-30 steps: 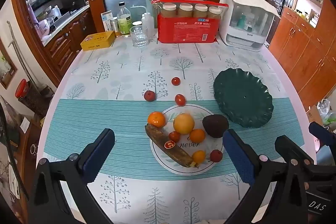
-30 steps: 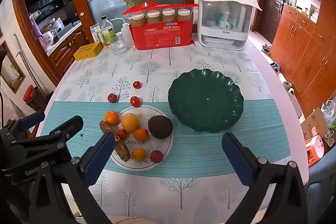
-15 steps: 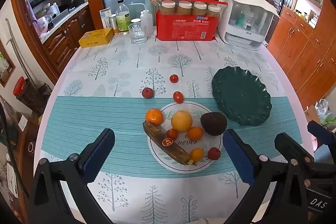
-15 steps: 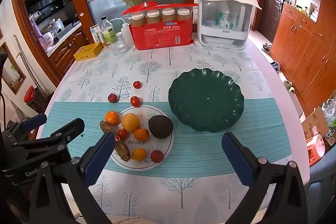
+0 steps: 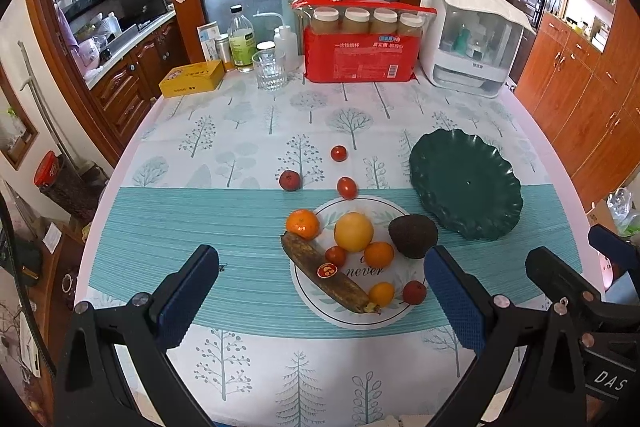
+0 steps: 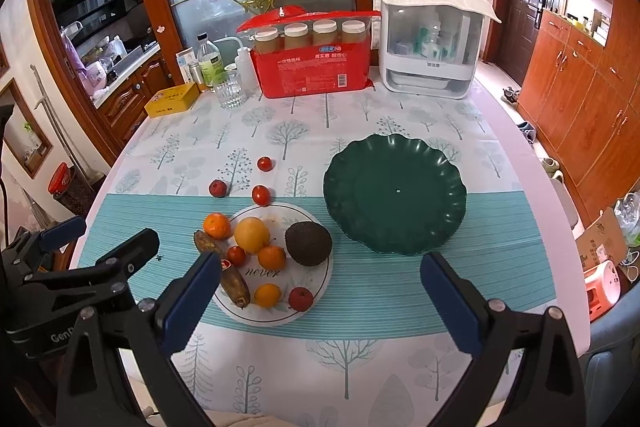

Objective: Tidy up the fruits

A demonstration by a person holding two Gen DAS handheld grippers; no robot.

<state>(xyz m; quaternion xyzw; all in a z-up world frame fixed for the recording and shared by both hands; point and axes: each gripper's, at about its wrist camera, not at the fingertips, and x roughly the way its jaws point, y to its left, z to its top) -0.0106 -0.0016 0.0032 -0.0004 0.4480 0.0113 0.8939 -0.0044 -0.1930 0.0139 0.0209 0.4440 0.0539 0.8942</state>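
Note:
A white plate (image 5: 394, 317) (image 6: 320, 285) holds a brown banana (image 5: 324, 273), a big orange (image 5: 353, 231), an avocado (image 5: 413, 236) (image 6: 308, 243), small oranges and small red fruits. A tangerine (image 5: 303, 223) rests at the plate's left rim. Three small red fruits (image 5: 346, 187) lie on the cloth behind it. An empty dark green plate (image 5: 466, 183) (image 6: 394, 193) sits to the right. My left gripper (image 5: 320, 295) is open and empty above the near table. My right gripper (image 6: 320, 297) is open and empty, to its right.
At the table's back stand a red package with jars (image 5: 360, 45), a white dish cabinet (image 5: 470, 41), a glass (image 5: 271, 70), bottles (image 5: 241, 43) and a yellow tin (image 5: 192, 78). Wooden cabinets stand at right (image 6: 580, 95). A tree-print cloth (image 5: 240, 131) covers the table.
Both grippers stay open. The left view has shifted slightly, so the table items sit a little higher and to the left in it. The fruits have not moved.

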